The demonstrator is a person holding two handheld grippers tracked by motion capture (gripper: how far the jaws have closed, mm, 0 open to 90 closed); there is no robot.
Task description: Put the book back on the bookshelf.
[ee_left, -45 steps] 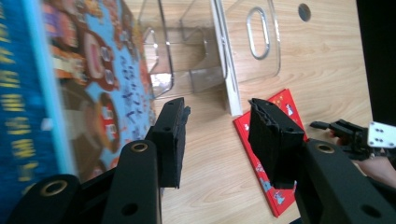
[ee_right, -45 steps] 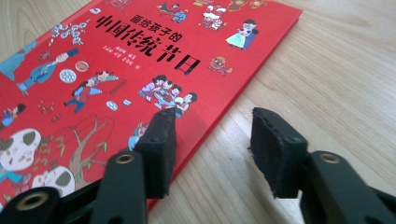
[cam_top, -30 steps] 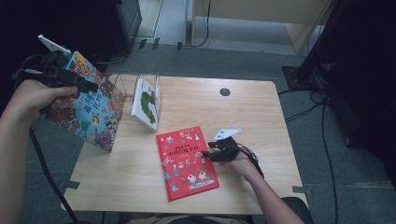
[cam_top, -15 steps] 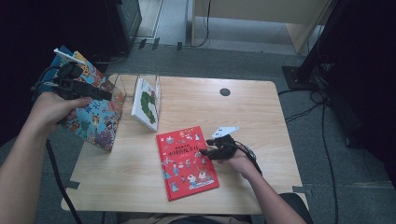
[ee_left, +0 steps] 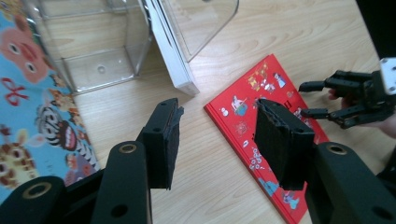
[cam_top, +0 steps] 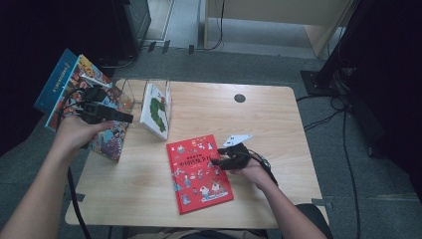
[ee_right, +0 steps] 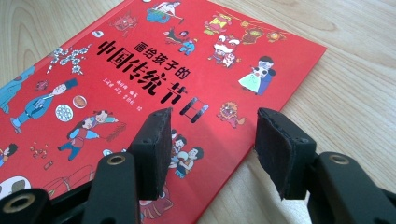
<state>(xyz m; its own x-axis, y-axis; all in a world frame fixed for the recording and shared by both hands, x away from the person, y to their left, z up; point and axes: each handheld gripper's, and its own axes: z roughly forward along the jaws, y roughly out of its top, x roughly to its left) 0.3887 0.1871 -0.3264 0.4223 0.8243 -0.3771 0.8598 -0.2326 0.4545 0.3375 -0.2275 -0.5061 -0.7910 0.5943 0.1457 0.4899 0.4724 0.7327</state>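
Note:
A red picture book (cam_top: 199, 172) lies flat near the table's front middle. My right gripper (cam_top: 215, 162) hovers open at its right edge; in the right gripper view (ee_right: 212, 135) one jaw hangs over the red cover (ee_right: 140, 60) and the other over bare wood. A colourful cartoon book (cam_top: 69, 82) stands tilted at the table's left edge. My left gripper (cam_top: 124, 117) is in front of it. Its jaws have just been opening and have nothing between them (ee_left: 217, 116). The cartoon cover (ee_left: 28, 93) is to their left. A white book (cam_top: 157, 109) stands in a clear holder (cam_top: 129, 92).
The wooden table (cam_top: 283, 129) has a round cable hole (cam_top: 240, 98) at the back. The left gripper view shows the holder (ee_left: 93, 46), white book (ee_left: 170, 56), red book (ee_left: 243, 121) and the right gripper (ee_left: 306, 99). Cables (cam_top: 343, 129) lie on the floor at the right.
My left hand and its gripper have come down and to the right, toward the clear holder. The right hand and the red book have stayed in place.

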